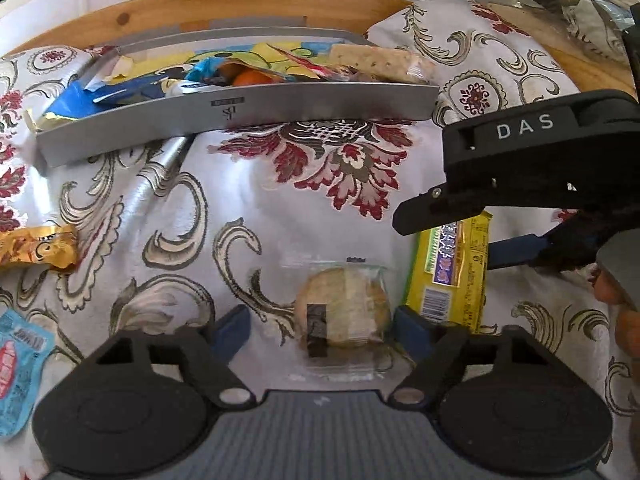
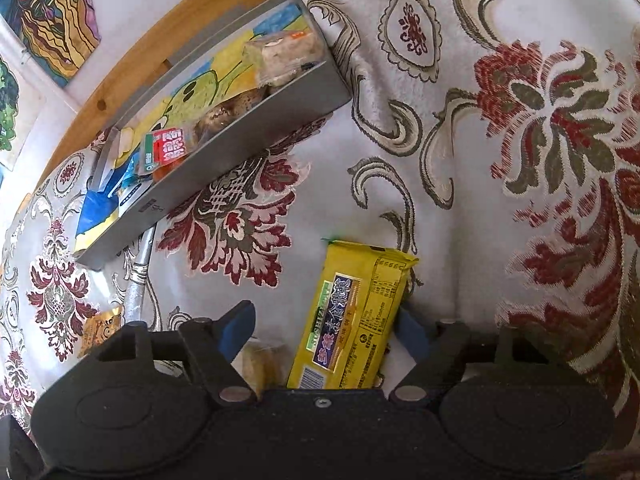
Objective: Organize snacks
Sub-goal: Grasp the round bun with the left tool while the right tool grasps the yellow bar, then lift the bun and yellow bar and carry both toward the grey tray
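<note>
A round biscuit in clear wrap [image 1: 344, 312] lies on the patterned cloth. My left gripper [image 1: 322, 332] stands open around it, with a blue pad on each side and neither touching. A yellow biscuit packet [image 2: 352, 320] lies just right of the round biscuit. My right gripper [image 2: 325, 332] is open over its near end, and the right pad sits close against the packet's edge. In the left wrist view the yellow packet [image 1: 452, 268] lies under the right gripper's black housing [image 1: 532, 160]. Behind stands a grey tray [image 1: 240, 116], also seen in the right wrist view [image 2: 248, 136], holding several wrapped snacks.
A gold wrapper [image 1: 36, 248] and a light blue packet [image 1: 20, 368] lie at the left. A silver tube [image 1: 160, 172] pokes out from under the tray. The wooden table edge [image 1: 200, 4] runs behind. A hand [image 1: 624, 320] shows at the right edge.
</note>
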Tool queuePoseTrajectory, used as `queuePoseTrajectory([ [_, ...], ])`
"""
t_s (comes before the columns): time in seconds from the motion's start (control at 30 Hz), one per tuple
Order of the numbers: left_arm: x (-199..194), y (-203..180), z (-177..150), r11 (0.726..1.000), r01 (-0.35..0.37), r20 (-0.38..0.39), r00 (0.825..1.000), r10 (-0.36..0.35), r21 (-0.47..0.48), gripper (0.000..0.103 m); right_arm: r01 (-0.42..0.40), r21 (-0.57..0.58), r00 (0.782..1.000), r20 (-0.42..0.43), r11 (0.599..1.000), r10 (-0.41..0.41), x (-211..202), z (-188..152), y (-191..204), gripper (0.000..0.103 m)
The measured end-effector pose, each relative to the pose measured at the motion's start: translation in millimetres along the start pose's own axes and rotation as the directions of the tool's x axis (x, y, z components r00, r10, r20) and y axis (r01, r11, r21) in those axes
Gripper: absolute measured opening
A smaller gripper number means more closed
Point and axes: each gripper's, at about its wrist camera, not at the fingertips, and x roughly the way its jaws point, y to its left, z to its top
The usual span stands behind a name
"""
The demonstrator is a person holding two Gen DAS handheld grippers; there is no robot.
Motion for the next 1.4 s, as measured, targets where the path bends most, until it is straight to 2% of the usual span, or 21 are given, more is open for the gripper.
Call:
queuePoseTrajectory([
  [0.1, -1.5, 2.1, -1.7, 1.0, 0.015, -0.004, 1.0, -0.015, -0.012, 0.06, 0.003, -0.002, 1.0, 0.0, 1.0, -0.003, 2.0, 0.3, -0.6, 0.071],
  [0.13, -2.0, 2.4, -2.3, 1.0, 0.009, -0.006, 1.0, -0.009, -0.01, 0.058, 0.004, -0.003, 1.0, 0.0, 1.0, -0.004, 2.9, 0.3, -0.5, 0.069],
  [0.43, -19.7, 21.9, -12.7, 0.996, -0.026, -0.031, 0.999, 0.024, -0.081, 0.055, 0.019, -0.045, 1.0, 0.0, 0.999, -0.019, 10.4, -1.2, 4.7, 0.067],
  [0.63, -46.7, 38.4, -34.2, 0.987, -0.05, -0.029, 0.999, 0.046, -0.151, 0.054, 0.012, -0.16, 1.0, -0.018, 0.987, -0.015, 19.7, -8.5, 21.3, 0.066],
  [0.77, -62.4, 51.5, -45.7, 0.977, -0.064, -0.027, 0.998, 0.06, -0.201, 0.053, -0.008, -0.25, 0.999, -0.05, 0.968, -0.005, 21.7, -17.2, 34.9, 0.05],
  [0.87, -75.2, 59.6, -55.7, 0.968, -0.075, -0.019, 0.997, 0.073, -0.239, 0.053, -0.089, -0.289, 0.991, -0.125, 0.953, 0.054, 25.8, -25.4, 42.7, 0.047],
  [0.97, -85.1, 65.9, -66.9, 0.957, -0.082, -0.006, 0.996, 0.084, -0.277, 0.053, -0.146, -0.331, 0.979, -0.186, 0.932, 0.087, 28.0, -36.5, 52.9, 0.047],
  [1.07, -93.8, 71.4, -76.2, 0.942, -0.085, 0.014, 0.995, 0.095, -0.324, 0.053, -0.143, -0.413, 0.979, -0.19, 0.9, 0.068, 22.6, -48.0, 64.5, 0.048],
  [1.13, -97.8, 73.2, -79.2, 0.935, -0.09, 0.034, 0.994, 0.108, -0.342, 0.053, -0.131, -0.433, 0.981, -0.185, 0.892, 0.054, 19.6, -54.4, 68.3, 0.049],
  [1.27, -97.6, 73.9, -83.2, 0.933, -0.096, 0.045, 0.992, 0.119, -0.348, 0.053, -0.106, -0.459, 0.985, -0.168, 0.882, 0.031, 16.7, -65.1, 75.1, 0.066],
  [1.4, -96.4, 75.6, -86.0, 0.928, -0.094, 0.05, 0.992, 0.12, -0.361, 0.053, -0.058, -0.504, 0.991, -0.13, 0.862, -0.01, 17.0, -74.0, 86.1, 0.072],
])
